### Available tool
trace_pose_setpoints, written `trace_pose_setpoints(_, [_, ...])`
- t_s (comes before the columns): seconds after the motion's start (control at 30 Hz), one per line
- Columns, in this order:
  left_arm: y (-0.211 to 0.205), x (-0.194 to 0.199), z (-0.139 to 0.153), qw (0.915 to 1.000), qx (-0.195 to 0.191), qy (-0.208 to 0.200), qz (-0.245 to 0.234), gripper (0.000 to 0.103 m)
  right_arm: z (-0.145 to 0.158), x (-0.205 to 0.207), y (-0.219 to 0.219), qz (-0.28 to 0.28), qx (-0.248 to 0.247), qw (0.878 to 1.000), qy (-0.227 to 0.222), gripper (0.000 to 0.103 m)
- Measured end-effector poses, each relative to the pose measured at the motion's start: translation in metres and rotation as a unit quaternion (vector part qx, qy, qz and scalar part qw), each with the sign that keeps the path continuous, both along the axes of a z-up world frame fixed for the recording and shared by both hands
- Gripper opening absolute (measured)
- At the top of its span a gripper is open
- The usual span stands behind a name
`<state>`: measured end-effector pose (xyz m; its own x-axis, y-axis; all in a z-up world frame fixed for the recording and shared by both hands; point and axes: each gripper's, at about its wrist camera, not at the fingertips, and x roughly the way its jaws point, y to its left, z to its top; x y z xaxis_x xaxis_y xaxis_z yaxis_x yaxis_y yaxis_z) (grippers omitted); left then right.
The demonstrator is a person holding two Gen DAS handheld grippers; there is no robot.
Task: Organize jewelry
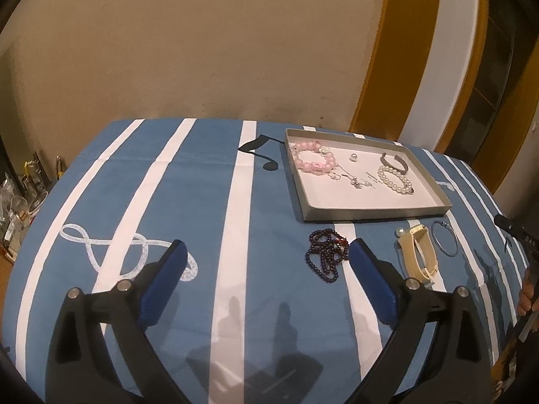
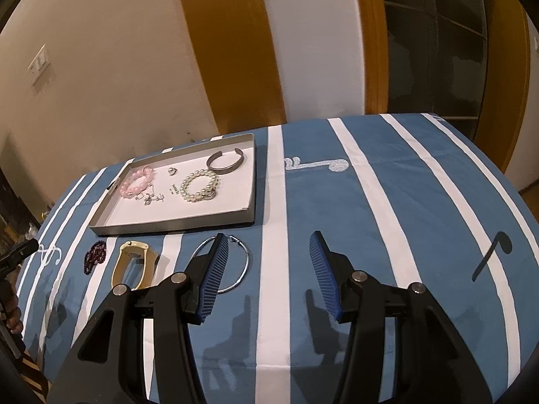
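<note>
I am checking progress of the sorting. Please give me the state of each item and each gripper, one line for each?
Tray: on the cloth, partly filled.
Pink bead bracelet: in tray.
Pearl bracelet: in tray.
Metal cuff: in tray.
Dark red beads: outside, bunched on cloth.
Cream bangle: outside, on cloth.
Thin wire hoop: outside, flat on cloth.
Left gripper: open, empty.
Right gripper: open, empty.

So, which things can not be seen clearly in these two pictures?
- Thin hoop, right wrist view: the near part is hidden behind the right gripper's finger.
- Small silver pieces in the tray, both views: too small to identify.
- Dark bead strand, left wrist view: its right edge is hidden behind a finger of the left gripper.
</note>
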<state>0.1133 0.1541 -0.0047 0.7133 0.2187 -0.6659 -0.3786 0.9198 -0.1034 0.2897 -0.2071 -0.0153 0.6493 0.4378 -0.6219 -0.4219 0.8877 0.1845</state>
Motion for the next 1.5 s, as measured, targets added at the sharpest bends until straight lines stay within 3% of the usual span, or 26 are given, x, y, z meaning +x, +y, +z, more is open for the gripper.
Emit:
trace_pose_setpoints(0.6, [-0.008, 0.012, -0.030, 0.9993, -0.023, 0.019, -0.022, 0.100, -0.012, 0.009, 0.018, 0.030, -0.014, 0.999, -0.010, 0.053])
trace_pose_setpoints(1.5, [-0.019, 0.020, -0.048, 0.9978, 0.004, 0.034, -0.056, 0.101, -0.029, 0.028, -0.001, 0.004, -0.018, 1.000, 0.012, 0.053])
